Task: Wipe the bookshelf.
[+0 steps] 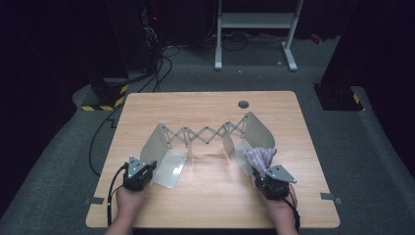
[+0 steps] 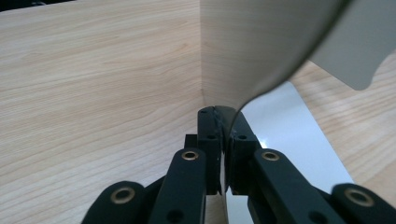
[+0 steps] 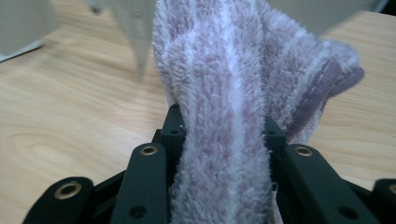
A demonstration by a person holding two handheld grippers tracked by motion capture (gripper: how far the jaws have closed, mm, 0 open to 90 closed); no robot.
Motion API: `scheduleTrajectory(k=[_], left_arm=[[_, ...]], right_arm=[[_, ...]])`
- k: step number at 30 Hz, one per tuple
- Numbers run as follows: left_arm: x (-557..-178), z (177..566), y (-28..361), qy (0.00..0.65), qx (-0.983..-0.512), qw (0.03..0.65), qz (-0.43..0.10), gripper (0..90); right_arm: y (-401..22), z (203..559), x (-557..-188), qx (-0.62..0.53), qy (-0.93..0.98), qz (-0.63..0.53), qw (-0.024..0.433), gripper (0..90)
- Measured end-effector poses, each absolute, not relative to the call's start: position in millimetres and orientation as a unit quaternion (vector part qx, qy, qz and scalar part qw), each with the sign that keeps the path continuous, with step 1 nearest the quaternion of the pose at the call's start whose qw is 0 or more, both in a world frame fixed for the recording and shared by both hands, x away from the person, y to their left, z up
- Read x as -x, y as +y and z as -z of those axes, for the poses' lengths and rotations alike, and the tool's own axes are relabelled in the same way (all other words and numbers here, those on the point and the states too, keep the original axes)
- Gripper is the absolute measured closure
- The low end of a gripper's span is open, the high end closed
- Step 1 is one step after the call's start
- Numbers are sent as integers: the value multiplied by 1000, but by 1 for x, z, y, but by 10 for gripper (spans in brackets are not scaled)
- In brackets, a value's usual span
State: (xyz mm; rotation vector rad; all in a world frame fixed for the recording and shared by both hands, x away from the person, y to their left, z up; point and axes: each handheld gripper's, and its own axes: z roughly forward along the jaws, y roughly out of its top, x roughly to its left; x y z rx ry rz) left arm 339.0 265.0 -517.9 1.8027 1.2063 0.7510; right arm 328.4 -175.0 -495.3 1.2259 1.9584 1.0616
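Observation:
A metal extending rack [image 1: 205,134] with a scissor lattice and a shiny plate at each end stands in the middle of the wooden table [image 1: 205,203]. My left gripper [image 1: 148,169] is shut on the edge of the left end plate [image 1: 156,144]. In the left gripper view the jaws [image 2: 223,116] pinch the thin rim of that mirror-like plate [image 2: 252,46]. My right gripper [image 1: 261,174] is shut on a fluffy purple-and-white cloth [image 1: 259,156], close to the right end plate [image 1: 257,129]. In the right gripper view the cloth [image 3: 219,70] bulges up between the fingers [image 3: 175,123].
A round grommet hole [image 1: 243,104] sits near the table's far edge. Beyond the table are a white desk frame [image 1: 254,29] and cables [image 1: 156,73] on the grey floor. Bare tabletop lies between my hands in front of the rack.

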Motion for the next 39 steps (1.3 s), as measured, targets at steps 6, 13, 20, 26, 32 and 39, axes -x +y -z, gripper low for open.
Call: scheduleTrajectory(k=[6, 13, 20, 26, 32, 39], left_arm=[[-343, 518, 272, 492, -707, 408, -303, 857], [-346, 518, 284, 507, -697, 403, -308, 842], [-344, 520, 291, 522, -689, 404, -301, 745], [-337, 522, 292, 520, -700, 395, -289, 576], [-335, 524, 289, 518, -712, 385, -277, 508], [-334, 524, 289, 503, -726, 379, -278, 499]], right_arm=[[-147, 497, -319, -426, 761, -408, 270, 648], [-134, 498, -314, -408, 772, -412, 260, 647], [-142, 496, -317, -417, 764, -411, 271, 648], [-139, 494, -321, -415, 763, -414, 274, 647], [-131, 482, -340, -422, 749, -423, 286, 647], [-103, 481, -356, -398, 773, -410, 274, 650]])
